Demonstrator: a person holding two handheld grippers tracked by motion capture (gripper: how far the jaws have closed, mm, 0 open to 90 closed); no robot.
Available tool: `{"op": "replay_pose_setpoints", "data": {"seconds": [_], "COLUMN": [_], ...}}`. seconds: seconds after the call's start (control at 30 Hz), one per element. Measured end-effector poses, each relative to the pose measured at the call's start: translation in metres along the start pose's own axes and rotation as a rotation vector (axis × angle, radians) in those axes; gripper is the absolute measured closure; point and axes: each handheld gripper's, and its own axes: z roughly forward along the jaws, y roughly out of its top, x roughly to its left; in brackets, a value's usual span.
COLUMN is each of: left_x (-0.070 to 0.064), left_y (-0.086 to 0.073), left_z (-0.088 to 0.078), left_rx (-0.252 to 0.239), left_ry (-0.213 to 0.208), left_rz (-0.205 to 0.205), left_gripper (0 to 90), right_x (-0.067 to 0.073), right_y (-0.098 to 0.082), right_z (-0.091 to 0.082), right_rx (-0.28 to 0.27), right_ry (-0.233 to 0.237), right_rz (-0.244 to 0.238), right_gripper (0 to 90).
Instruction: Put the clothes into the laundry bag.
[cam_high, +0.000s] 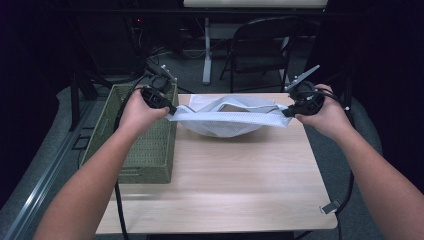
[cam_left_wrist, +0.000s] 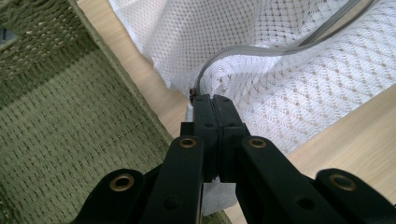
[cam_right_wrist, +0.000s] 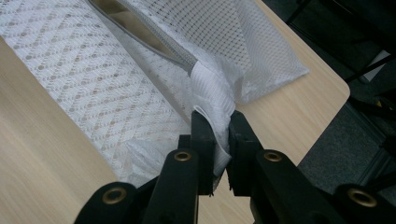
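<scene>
A white mesh laundry bag (cam_high: 227, 118) with a grey zipper hangs stretched between my two grippers above the far part of the wooden table (cam_high: 240, 180). My left gripper (cam_high: 171, 111) is shut on the bag's left corner, right at the zipper end (cam_left_wrist: 192, 93). My right gripper (cam_high: 287, 112) is shut on the bag's right corner, where a ribbed white tab (cam_right_wrist: 212, 91) sticks up between its jaws. The bag's mouth (cam_high: 239, 106) gapes open along the zipper, and its lower part sags onto the table. The bag (cam_left_wrist: 289, 79) fills much of the left gripper view, and the bag (cam_right_wrist: 84, 79) spreads across the right gripper view.
A green woven basket (cam_high: 142, 145) stands on the table's left side, directly under my left hand. A dark folding chair (cam_high: 260, 47) and a desk leg stand behind the table. The table's right edge (cam_right_wrist: 336, 93) drops off to grey floor.
</scene>
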Motion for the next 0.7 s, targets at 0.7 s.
{"op": "replay_pose_setpoints", "data": {"seconds": [0.7], "left_x": [-0.012], "left_y": [-0.020], "left_z": [0.012], "left_rx": [0.039], "left_ry": [-0.035], "left_rz": [0.031], "left_gripper": [89.4], "right_x": [0.013], "right_y": [-0.018], "right_z": [0.004], "right_rx": [0.044], "right_ry": [0.025], "right_rz": [-0.019], "right_gripper": [83.0]}}
